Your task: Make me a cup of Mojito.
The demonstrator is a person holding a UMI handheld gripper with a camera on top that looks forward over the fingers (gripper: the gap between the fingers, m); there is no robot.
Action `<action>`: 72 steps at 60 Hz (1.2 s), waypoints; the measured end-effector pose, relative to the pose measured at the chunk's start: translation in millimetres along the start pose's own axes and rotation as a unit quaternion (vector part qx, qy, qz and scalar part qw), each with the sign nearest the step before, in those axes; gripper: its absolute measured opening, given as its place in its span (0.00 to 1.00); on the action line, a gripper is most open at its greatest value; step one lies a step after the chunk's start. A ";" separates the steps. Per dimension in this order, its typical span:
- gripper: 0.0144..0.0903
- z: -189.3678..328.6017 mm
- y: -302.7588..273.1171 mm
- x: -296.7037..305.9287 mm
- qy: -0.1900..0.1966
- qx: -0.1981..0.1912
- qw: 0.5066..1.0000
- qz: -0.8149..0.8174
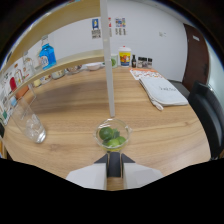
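Observation:
A small clear glass bowl point(113, 134) stands on the wooden table point(75, 100) just ahead of my fingertips. It holds green limes point(106, 133) and some pale green pieces. My gripper point(114, 162) sits low over the table right behind the bowl. Its dark fingertips point(111, 161) are together with nothing seen between them. A tall clear glass point(31, 125) with what looks like ice in it stands to the left of the bowl, well off from the fingers.
A thin white pole point(107, 60) rises straight up just beyond the bowl. A white folded bag point(165, 91) lies to the far right, near a dark chair point(207, 107). A curved shelf point(65, 62) carries a blue bottle point(47, 54) and jars; small bottles point(125, 56) stand at the table's back.

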 end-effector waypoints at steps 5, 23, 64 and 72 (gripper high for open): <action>0.34 -1.0 -0.1 4.5 0.010 0.001 1.000 0.002; 0.93 -60.3 -46.6 -6.3 0.052 0.069 0.996 0.016; 0.95 -126.4 -108.4 -242.1 -0.028 0.180 0.983 -0.005; 0.94 -114.7 -166.0 -252.4 -0.030 0.206 0.978 -0.007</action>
